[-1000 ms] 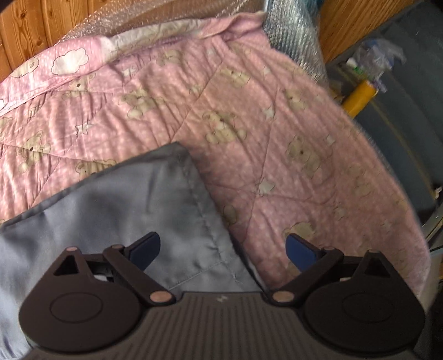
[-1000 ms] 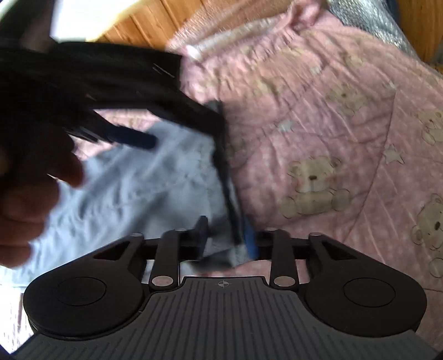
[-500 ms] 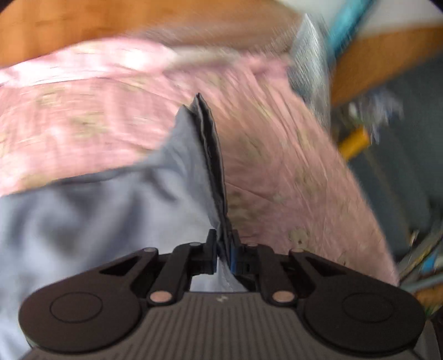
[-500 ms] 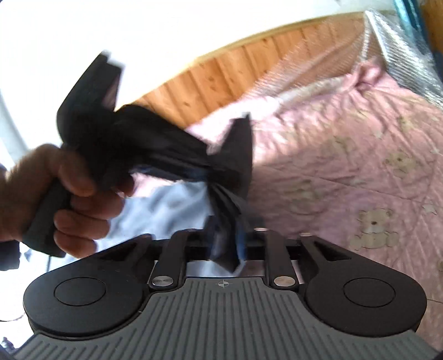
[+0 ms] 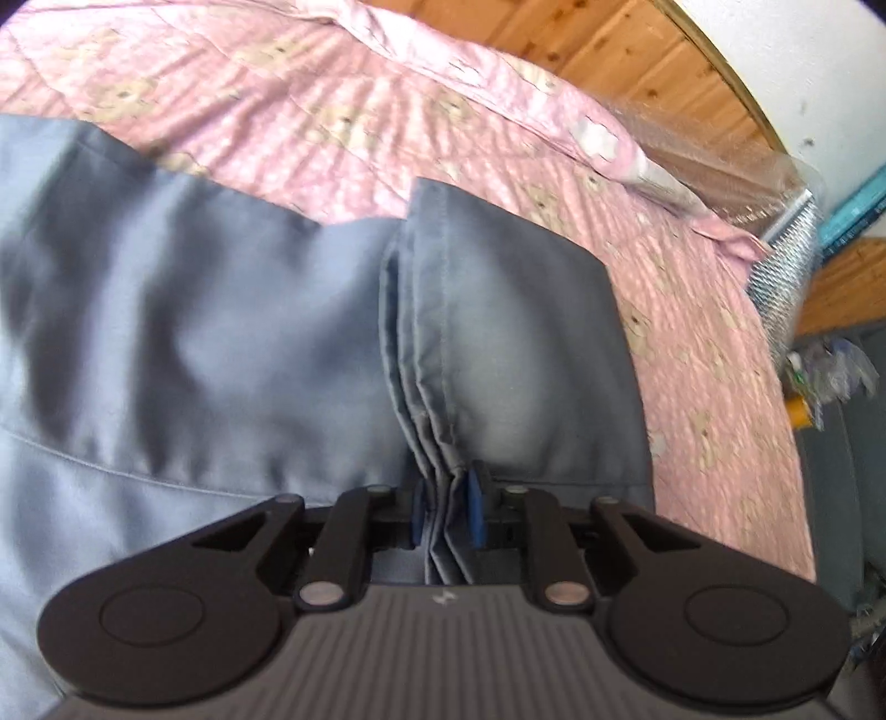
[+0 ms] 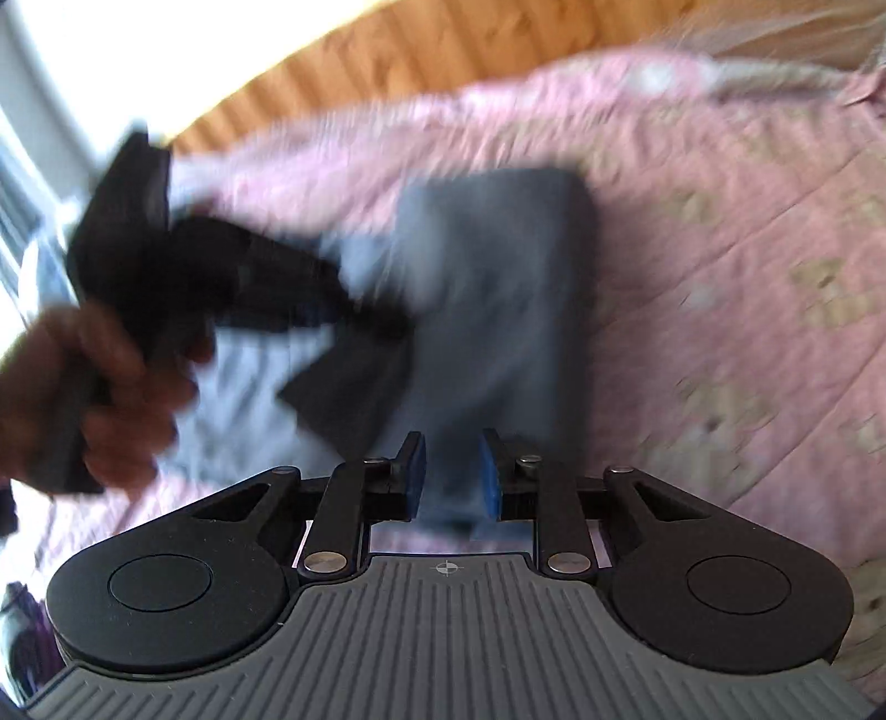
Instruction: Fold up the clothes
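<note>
A grey-blue cloth (image 5: 232,354) lies on a pink quilt with teddy bears (image 5: 692,332). My left gripper (image 5: 447,512) is shut on a stack of its layered edges, and a folded flap (image 5: 526,343) spreads to the right of the pinch. In the blurred right wrist view, my right gripper (image 6: 453,476) is shut on an edge of the same cloth (image 6: 498,288). The left gripper (image 6: 382,318), held in a hand (image 6: 99,399), shows there at the left, over the cloth.
A wooden headboard (image 5: 637,50) runs along the far side of the bed. Silver bubble wrap (image 5: 786,277) and a cluttered grey floor area (image 5: 830,399) lie past the bed's right edge.
My left gripper closed on the cloth's edge a second ago. Both grippers lifted the edge and carried it over the rest, so a folded flap now lies across the cloth.
</note>
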`<state>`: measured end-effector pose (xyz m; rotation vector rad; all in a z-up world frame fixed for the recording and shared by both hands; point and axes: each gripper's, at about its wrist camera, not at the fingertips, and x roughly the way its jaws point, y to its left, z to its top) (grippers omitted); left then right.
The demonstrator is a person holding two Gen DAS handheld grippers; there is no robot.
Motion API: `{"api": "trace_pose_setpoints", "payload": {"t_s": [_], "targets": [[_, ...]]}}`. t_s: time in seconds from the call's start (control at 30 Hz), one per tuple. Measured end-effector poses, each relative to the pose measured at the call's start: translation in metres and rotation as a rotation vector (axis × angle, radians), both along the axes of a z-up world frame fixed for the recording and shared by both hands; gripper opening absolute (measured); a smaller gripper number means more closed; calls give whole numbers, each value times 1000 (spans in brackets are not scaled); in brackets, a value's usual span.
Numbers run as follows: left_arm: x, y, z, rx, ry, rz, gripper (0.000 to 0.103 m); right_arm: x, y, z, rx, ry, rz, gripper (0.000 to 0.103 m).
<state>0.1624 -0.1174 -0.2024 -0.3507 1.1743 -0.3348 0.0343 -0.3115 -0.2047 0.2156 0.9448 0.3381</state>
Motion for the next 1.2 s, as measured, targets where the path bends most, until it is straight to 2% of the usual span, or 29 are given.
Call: {"api": "trace_pose_setpoints", "payload": {"t_s": [0.07, 0.13, 0.23, 0.37, 0.43, 0.53, 0.57, 0.67, 0.73, 0.8, 0.87, 0.9, 0.97, 1.07, 1.13, 1.2], "targets": [[-1, 1, 1, 16, 8, 6, 13, -4, 10, -8, -43, 26, 20, 20], [-2, 3, 1, 30, 18, 2, 13, -6, 9, -1, -26, 39, 11, 20], [-3, 5, 1, 50, 33, -2, 13, -8, 1, 26, 4, -54, -29, 21], [-2, -3, 3, 99, 24, -12, 13, 20, 1, 19, -105, -35, -66, 18], [-5, -4, 8, 116, 9, -10, 15, 30, 6, -5, -178, 43, -16, 9], [-10, -3, 15, 138, -16, -5, 21, 38, 5, 13, -182, 28, 26, 11], [-12, -2, 18, 146, -25, -3, 22, 45, 1, 25, -166, -12, 20, 11], [-19, 3, 27, 172, -52, 30, 35, 82, -6, 46, -142, -94, -7, 12], [-24, 9, 34, 186, -70, 63, 42, 122, -5, 36, -159, -85, -19, 12], [-29, 13, 38, 179, -82, 77, 45, 157, -3, 16, -200, -52, -5, 11], [-31, 14, 39, 182, -82, 68, 45, 178, -1, -3, -262, -29, 27, 3], [-32, 12, 38, 190, -79, 60, 45, 182, -2, -3, -271, -29, 36, 2], [-32, 12, 35, 197, -75, 56, 45, 183, -3, 7, -270, -56, 27, 13], [-32, 11, 28, 167, -52, 59, 45, 187, 1, 14, -261, -115, 55, 13], [-32, 8, 20, 173, -7, 49, 45, 191, 6, -2, -271, -60, 93, 12], [-35, 2, 11, 210, 24, 22, 45, 182, 9, -6, -303, -71, 114, 12]]}}
